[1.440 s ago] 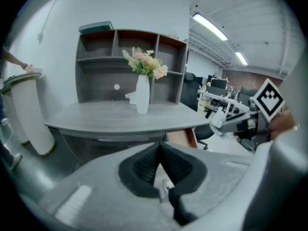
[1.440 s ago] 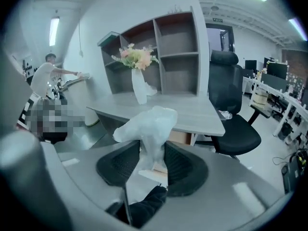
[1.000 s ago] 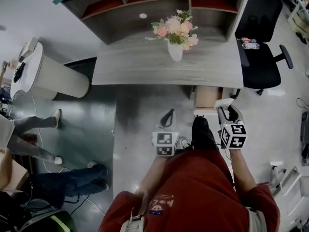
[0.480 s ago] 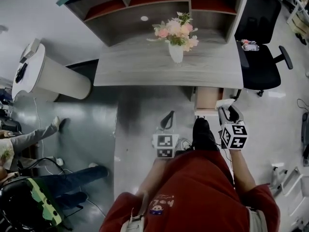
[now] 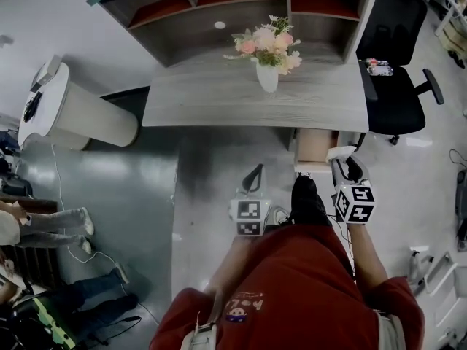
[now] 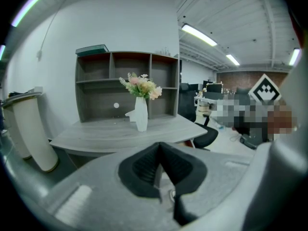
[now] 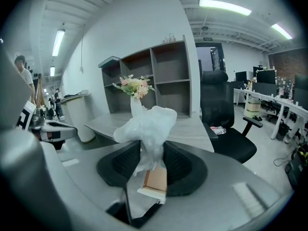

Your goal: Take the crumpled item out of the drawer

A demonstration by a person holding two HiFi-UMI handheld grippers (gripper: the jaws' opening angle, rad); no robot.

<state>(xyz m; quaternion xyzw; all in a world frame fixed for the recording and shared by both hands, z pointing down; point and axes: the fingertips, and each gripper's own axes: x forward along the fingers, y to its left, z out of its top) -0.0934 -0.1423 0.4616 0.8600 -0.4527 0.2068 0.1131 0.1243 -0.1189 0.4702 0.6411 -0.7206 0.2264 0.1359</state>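
One crumpled item [image 7: 147, 126] sits clamped in our right gripper [image 5: 344, 162], jaws just tightened, at the drawer's [image 5: 315, 146] three o'clock. Our left gripper [image 6: 159, 153] is closed; empty.

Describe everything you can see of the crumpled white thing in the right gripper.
The crumpled item looks like thin, translucent white plastic film, bunched into a puffy wad on top and pinched to a narrow neck lower down. The right gripper is shut on that neck, its jaws having just closed a little further on it, and the wad bulges above the black pads. It is held up in the air, with the open drawer showing below it. Only the pads touch it.
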